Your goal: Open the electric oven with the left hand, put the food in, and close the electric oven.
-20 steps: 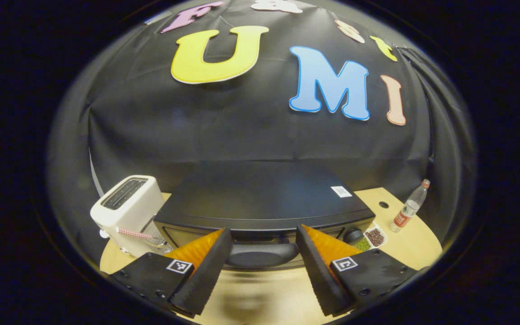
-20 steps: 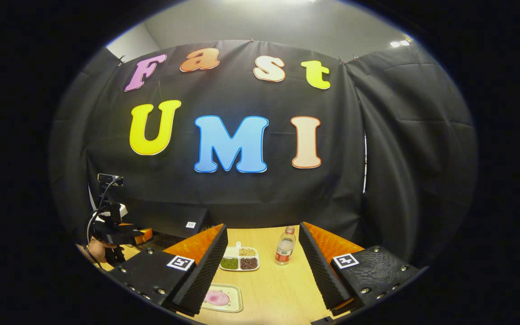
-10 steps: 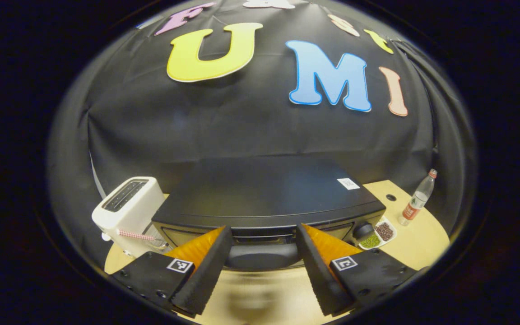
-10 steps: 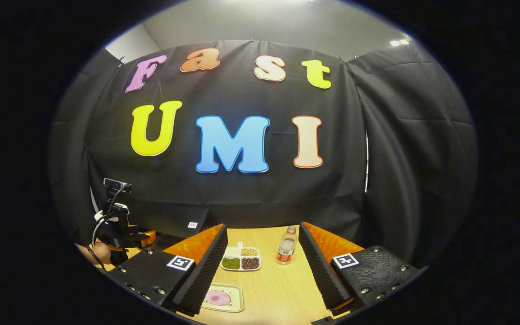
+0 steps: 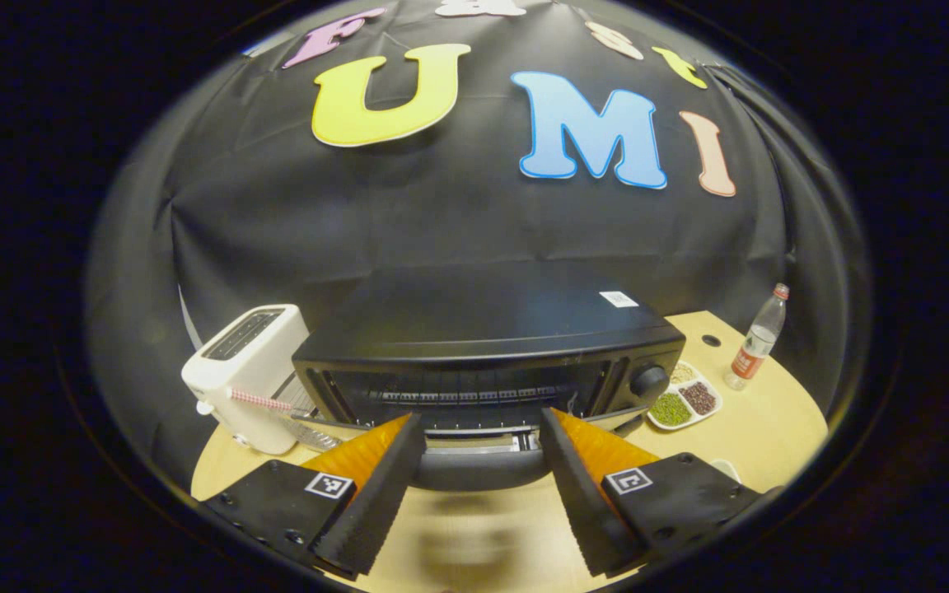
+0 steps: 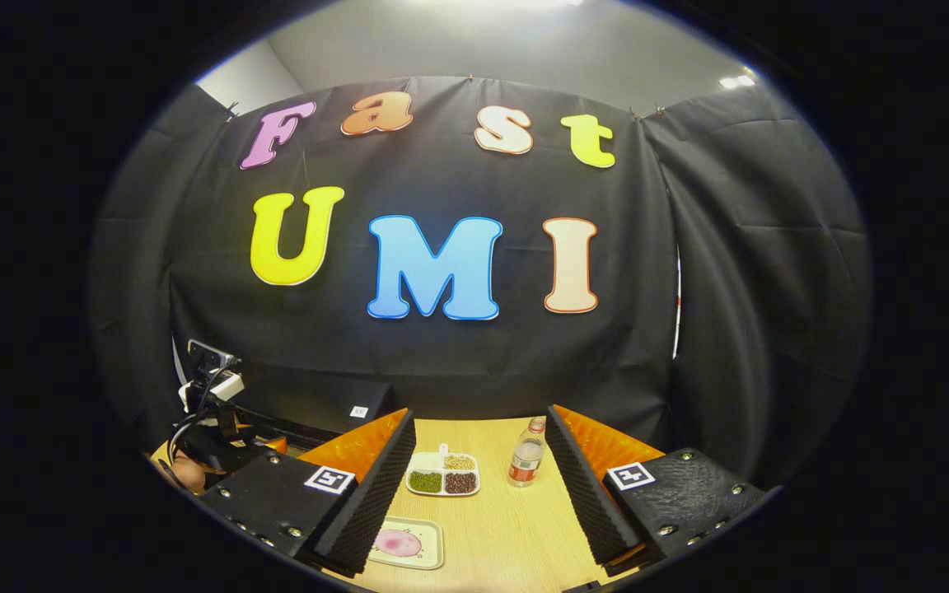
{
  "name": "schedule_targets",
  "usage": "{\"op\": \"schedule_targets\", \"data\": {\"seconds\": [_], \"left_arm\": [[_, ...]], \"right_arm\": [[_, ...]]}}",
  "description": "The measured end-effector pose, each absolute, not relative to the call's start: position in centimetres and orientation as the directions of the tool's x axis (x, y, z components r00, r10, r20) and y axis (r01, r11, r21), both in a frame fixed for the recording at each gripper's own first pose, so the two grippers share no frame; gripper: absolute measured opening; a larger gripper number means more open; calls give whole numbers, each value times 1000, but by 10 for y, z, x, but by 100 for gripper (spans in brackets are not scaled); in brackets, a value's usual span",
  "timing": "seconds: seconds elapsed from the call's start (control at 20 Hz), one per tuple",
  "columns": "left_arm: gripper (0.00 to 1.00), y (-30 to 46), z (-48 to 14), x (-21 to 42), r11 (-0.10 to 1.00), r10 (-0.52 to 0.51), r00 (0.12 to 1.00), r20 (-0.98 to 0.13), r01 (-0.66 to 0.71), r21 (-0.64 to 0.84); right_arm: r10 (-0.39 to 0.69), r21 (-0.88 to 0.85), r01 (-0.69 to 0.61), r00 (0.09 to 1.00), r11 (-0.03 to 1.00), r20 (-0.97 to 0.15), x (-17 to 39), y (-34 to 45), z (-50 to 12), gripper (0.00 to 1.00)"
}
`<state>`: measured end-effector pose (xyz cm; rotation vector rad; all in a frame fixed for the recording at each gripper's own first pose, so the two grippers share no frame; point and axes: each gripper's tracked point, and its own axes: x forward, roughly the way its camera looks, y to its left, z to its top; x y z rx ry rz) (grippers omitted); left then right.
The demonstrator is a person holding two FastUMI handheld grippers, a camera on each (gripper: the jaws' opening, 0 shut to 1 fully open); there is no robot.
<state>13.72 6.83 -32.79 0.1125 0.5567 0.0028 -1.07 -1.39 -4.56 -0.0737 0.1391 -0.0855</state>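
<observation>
Swung down from shut since a second ago, the oven (image 5: 487,346) door hangs by its handle (image 5: 481,468) between the left gripper (image 5: 481,482) fingers, grip unclear, while the right gripper (image 6: 481,494) waits open above the food (image 6: 397,543).

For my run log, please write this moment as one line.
left gripper: around oven handle | oven door: partly open | right gripper: open, idle | food plate: on table
</observation>
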Motion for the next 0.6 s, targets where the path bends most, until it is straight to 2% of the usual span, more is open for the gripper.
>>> {"op": "schedule_targets", "data": {"seconds": [0.05,0.1,0.15,0.2,0.25,0.3,0.45,0.5,0.55,0.6], "left_arm": [[96,68,-331,132,994,37,847,-530,26,110],[95,68,-333,127,994,38,846,-532,23,107],[95,68,-335,122,994,38,844,-535,21,104],[95,68,-337,117,994,40,841,-539,19,103],[95,69,-340,112,994,42,839,-542,19,107],[95,69,-342,108,994,43,836,-547,20,109],[95,69,-354,92,994,43,820,-570,24,109],[99,69,-358,85,993,41,811,-584,30,111],[99,68,-363,80,993,37,802,-596,37,111],[99,69,-367,74,993,30,794,-607,44,107]], "right_arm": [[-88,-79,77,987,994,-135,-11,-13,-46,96],[-87,-80,76,987,994,-135,-13,-13,-45,91],[-87,-81,77,987,994,-135,-14,-13,-46,91],[-88,-82,77,987,994,-136,-15,-13,-46,96],[-87,-81,77,987,994,-136,-15,-13,-48,96],[-88,-82,77,987,994,-138,-16,-13,-48,91],[-94,-83,83,985,993,-144,-19,-13,-53,96],[-94,-81,83,984,993,-150,-20,-12,-54,96],[-93,-80,82,984,993,-153,-21,-11,-56,91],[-92,-80,80,984,994,-154,-21,-10,-56,96]]}}
